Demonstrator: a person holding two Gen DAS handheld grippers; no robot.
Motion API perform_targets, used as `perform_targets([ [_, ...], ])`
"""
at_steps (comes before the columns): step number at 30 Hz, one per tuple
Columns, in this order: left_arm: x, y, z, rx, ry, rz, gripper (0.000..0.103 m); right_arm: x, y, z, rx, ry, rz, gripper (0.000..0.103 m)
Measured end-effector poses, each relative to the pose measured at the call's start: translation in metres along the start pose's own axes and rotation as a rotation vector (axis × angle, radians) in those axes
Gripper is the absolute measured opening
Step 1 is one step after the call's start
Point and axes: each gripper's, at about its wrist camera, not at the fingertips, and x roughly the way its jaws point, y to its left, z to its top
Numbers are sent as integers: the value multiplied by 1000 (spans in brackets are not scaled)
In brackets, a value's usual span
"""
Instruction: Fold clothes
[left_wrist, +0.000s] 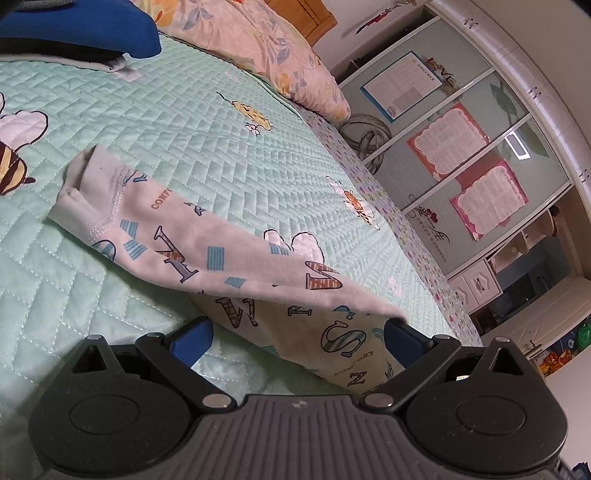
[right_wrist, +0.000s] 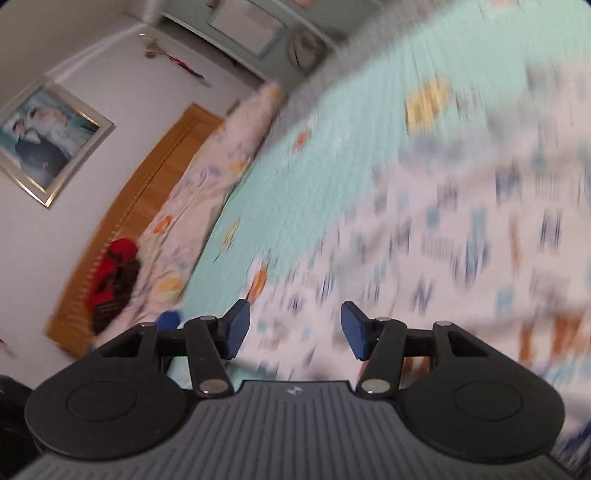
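**Garment with letter print lies on the quilted bed, both claws released**

The white cotton garment printed with blue, brown and grey letters (left_wrist: 207, 243) lies on the mint-green quilted bedspread (left_wrist: 155, 140), which serves as the landmark here. The garment stretches across the bedspread from a plain ribbed cuff at its far end toward the camera, where the cloth is doubled over so that an upper layer covers a lower one.

The left claw (left_wrist: 295, 341) is released: its two blue pads stand wide apart, with the doubled near edge of the garment lying between them. The pad on the right of the view sits just beside a fold of the cloth, but no pad presses on it.

The right claw (right_wrist: 291, 328) is also released, its blue pads apart above the garment (right_wrist: 443, 240), with nothing gripped between them. That view is heavily blurred, so the print shows only as smeared marks.

At the far edge of the bedspread lies a pink floral duvet (left_wrist: 273, 48), and a dark blue folded cloth (left_wrist: 81, 33) rests on the bedspread's far corner. Beyond the duvet stands a wooden headboard (right_wrist: 147, 199), with a red and black cloth (right_wrist: 114, 280) beside it.
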Motion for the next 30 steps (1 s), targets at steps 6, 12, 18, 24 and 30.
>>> perform_targets([
  [6,0,1,0,1,8,-3,100,53,-6,-2,20,178,4,57],
  [12,0,2,0,-3,11,-6,100,3,-32,50,-39,-54,-147,57],
  [18,2,-1,-1,13,12,4,101,7,-139,105,154,-27,-241,0],
  [24,0,-3,-2,18,13,9,102,-34,-132,123,198,-121,-19,39],
  [30,-1,-6,-3,34,12,18,102,-20,-173,131,148,-30,-247,0],
])
